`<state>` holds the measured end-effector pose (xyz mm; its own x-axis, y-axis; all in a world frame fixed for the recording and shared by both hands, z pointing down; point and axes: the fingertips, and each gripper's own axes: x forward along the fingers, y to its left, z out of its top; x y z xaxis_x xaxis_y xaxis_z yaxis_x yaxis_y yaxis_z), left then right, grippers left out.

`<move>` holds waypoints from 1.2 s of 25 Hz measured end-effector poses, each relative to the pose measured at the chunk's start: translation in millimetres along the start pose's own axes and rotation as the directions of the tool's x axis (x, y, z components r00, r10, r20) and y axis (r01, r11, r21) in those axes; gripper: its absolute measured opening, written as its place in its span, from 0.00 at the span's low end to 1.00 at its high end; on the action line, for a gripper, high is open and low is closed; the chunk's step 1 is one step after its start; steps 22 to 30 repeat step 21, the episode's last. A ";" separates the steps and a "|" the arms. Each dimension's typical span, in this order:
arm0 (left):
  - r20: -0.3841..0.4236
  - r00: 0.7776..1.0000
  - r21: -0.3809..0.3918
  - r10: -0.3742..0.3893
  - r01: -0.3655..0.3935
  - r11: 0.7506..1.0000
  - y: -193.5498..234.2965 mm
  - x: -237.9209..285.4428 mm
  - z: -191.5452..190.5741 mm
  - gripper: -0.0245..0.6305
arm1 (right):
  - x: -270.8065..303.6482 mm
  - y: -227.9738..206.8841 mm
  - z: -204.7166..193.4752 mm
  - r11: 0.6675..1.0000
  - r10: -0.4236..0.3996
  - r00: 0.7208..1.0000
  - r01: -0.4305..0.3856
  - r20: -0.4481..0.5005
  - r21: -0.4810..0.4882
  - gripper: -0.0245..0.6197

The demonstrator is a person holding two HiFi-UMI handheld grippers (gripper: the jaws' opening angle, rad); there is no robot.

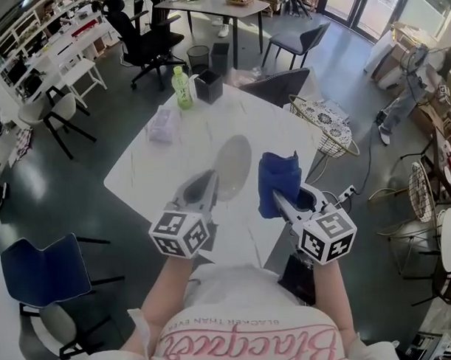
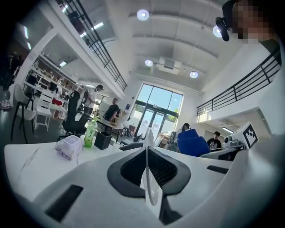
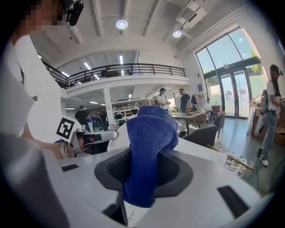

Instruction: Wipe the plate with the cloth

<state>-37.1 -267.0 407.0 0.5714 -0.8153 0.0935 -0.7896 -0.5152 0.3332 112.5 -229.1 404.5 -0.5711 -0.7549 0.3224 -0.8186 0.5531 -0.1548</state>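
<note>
Holding a pale plate by its near rim in the left hand-held gripper, tipped up over the white tabletop. Pinching a bunched blue cloth in the right hand-held gripper, just beside the plate's right edge. Farther back on the tabletop: green bottle, black box, tissue pack.

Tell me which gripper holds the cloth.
The right gripper: its jaws are shut on the blue cloth, while the left gripper pinches the plate by its rim.
</note>
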 end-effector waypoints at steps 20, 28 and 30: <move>0.052 0.998 -0.070 -0.032 0.035 0.997 -9.0 -0.9 13.2 0.06 | 7.4 10.1 -1.0 1.000 -0.005 1.000 0.006 0.022 -0.008 0.23; 0.051 0.998 -0.070 -0.034 0.038 0.997 -9.8 -0.4 13.3 0.06 | 7.6 10.2 -1.4 1.000 -0.007 1.000 0.007 0.023 -0.006 0.23; 0.051 0.998 -0.070 -0.034 0.038 0.997 -9.8 -0.4 13.3 0.06 | 7.6 10.2 -1.4 1.000 -0.007 1.000 0.007 0.023 -0.006 0.23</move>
